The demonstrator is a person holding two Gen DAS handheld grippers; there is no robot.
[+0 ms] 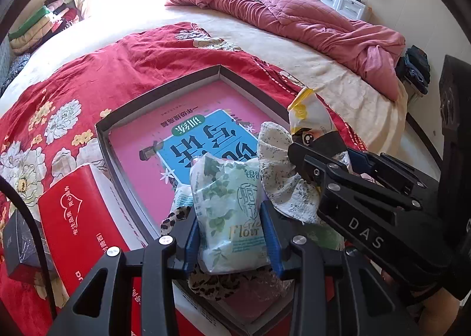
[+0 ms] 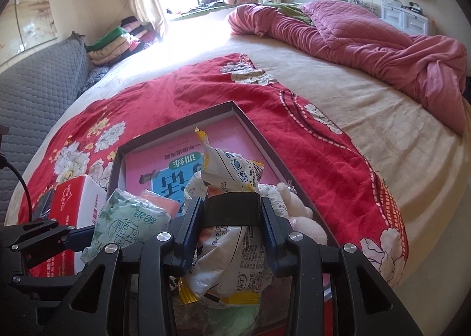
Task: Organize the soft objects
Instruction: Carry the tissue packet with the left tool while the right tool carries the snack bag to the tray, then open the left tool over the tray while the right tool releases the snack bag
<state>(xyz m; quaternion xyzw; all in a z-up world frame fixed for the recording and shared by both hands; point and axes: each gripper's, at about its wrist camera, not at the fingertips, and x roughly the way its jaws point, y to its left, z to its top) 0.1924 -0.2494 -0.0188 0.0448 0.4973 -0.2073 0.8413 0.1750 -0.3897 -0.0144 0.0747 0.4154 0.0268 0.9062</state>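
Observation:
A shallow grey box [image 1: 164, 91] with a pink book in it lies on the red floral blanket. My left gripper [image 1: 231, 236] is shut on a green-and-white tissue pack [image 1: 229, 203] held over the box's near end; the pack also shows in the right wrist view [image 2: 129, 218]. My right gripper [image 2: 231, 233] is shut on a white-and-yellow snack bag [image 2: 229, 177], also over the box; the bag shows in the left wrist view [image 1: 309, 115]. A speckled white cloth [image 1: 279, 171], a leopard-print cloth [image 1: 176, 215] and a white plush toy [image 2: 303, 212] lie in the box beneath.
A red tissue box [image 1: 85, 218] and a dark small box [image 1: 20, 244] lie left of the grey box. The red blanket [image 2: 206, 88] covers the near bed; a pink quilt [image 2: 368, 35] is heaped at the far right. Folded clothes [image 2: 117, 38] sit far left.

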